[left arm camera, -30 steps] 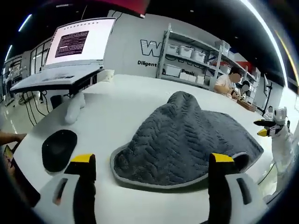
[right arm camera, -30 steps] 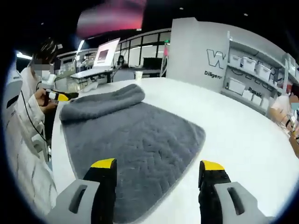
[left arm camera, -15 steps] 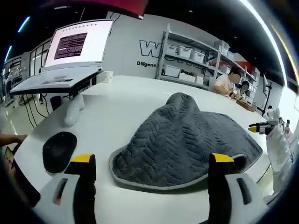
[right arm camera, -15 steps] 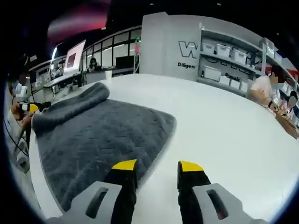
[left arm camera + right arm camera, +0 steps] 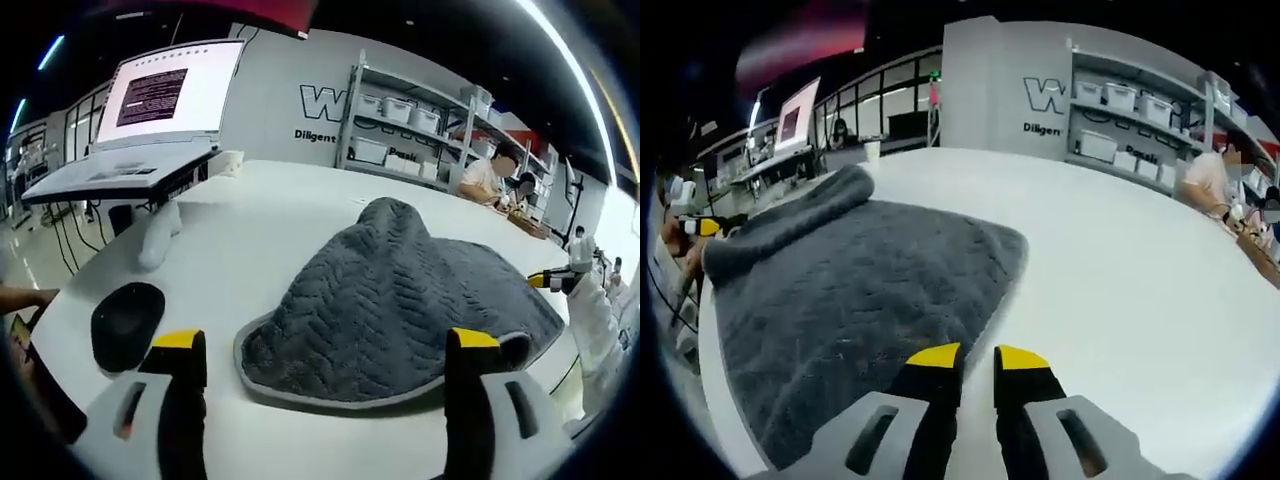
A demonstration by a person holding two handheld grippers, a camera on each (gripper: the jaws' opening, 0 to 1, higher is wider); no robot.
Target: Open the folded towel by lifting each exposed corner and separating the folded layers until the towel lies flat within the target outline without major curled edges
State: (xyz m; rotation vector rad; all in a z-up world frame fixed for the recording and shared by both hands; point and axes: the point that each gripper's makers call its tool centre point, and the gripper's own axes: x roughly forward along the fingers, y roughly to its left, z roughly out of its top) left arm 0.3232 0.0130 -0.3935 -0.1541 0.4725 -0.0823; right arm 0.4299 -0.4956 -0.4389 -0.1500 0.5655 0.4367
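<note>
light: bright, even indoor lighting from overhead strips | glare: white desk (image 5: 300, 215) washes out toward the right edge in the left gripper view; laptop screen (image 5: 170, 95) glows | shadows: soft, thin under the grey towel (image 5: 400, 300) | blur: right gripper view softer, smeared at its edges | distortion: strong fisheye bending of the shelves (image 5: 410, 125)

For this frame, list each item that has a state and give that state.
Grey chevron-textured towel: partly unfolded, one edge rolled into a ridge.
Left gripper: open, over the towel's near edge, holding nothing.
Right gripper: fingers nearly together at the towel's edge; grip unclear.
Open laptop: screen lit.
</note>
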